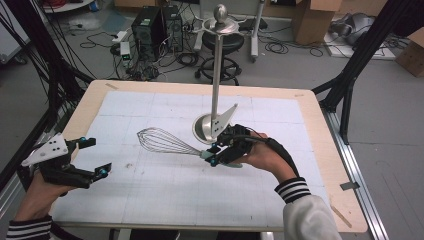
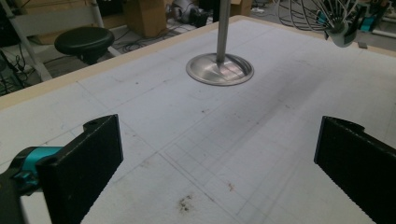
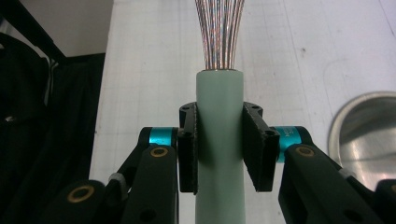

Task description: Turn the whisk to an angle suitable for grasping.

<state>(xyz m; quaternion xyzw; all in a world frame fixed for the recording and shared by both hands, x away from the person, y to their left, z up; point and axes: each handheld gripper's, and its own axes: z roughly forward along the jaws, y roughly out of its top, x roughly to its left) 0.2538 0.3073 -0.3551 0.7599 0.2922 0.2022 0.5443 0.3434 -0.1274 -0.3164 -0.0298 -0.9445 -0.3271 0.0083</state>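
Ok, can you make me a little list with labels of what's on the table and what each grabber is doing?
held thing: whisk, pale green handle, lifted above the table, wires pointing left
right gripper: shut on the whisk handle
left gripper: open, nothing between its jaws
stand: metal pole on a round base, upright, right behind the right gripper

One whisk (image 1: 167, 141), one stand (image 1: 216, 95), two claws.

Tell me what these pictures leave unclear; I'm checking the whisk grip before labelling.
- Whisk handle end: in the high view the right hand-held gripper covers it; the right gripper view's bottom edge cuts it off.
- Stand top: cut off by the left gripper view's upper edge.
- Stand's hooks: too small in the high view.
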